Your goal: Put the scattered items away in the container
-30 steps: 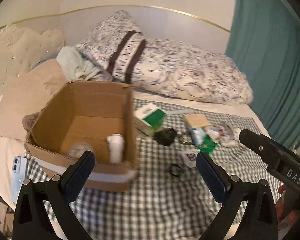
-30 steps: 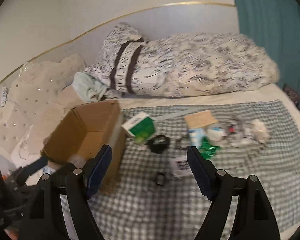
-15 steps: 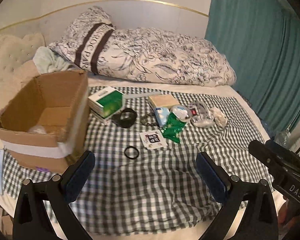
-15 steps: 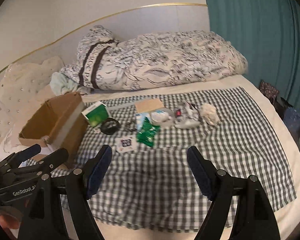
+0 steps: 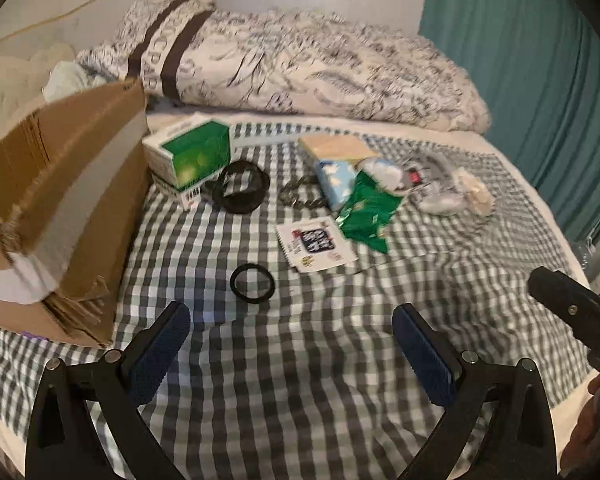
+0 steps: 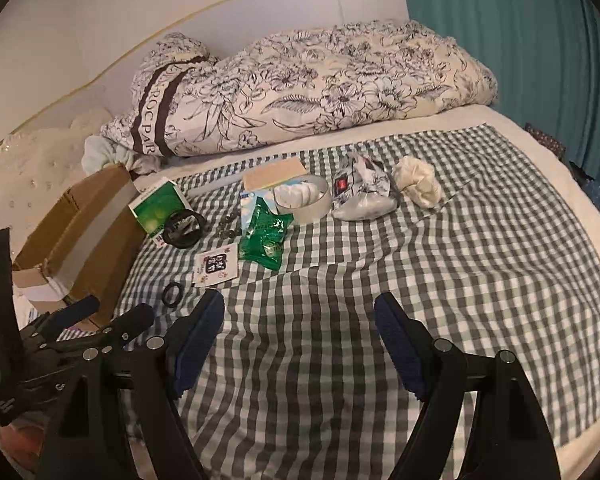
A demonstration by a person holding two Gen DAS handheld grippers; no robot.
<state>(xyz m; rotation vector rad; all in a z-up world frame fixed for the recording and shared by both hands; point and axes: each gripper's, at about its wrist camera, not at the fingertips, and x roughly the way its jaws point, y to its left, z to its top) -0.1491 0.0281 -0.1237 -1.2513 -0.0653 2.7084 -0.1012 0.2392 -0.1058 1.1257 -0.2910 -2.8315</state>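
Cardboard box (image 5: 60, 216) stands open at the left edge of the checked cloth (image 5: 300, 380) on the bed, with the scattered items lying just to its right. Nearest the left gripper (image 5: 292, 344) is a small black ring (image 5: 253, 282), flat on the cloth. Beyond it lie a printed card (image 5: 314, 246), a green foil packet (image 5: 366, 212), a larger black ring (image 5: 241, 191) and a green-and-white carton (image 5: 188, 158) that sits right against the box wall.

Both grippers are empty. The left gripper's fingers stand wide apart above the cloth; the right gripper (image 6: 300, 344) likewise, fingers well spread, nothing between them.

Judgement: the step in hand is an approach for a first pick. The small ring looks the sensible target for the left; being thin and flat, it calls for a steep descent, one finger set inside the hoop. Snagging the loose cloth is the risk.

Surface: soft, rumpled bedding. A floral duvet (image 6: 320, 84) is bundled behind; a teal curtain (image 6: 520, 40) hangs at right.
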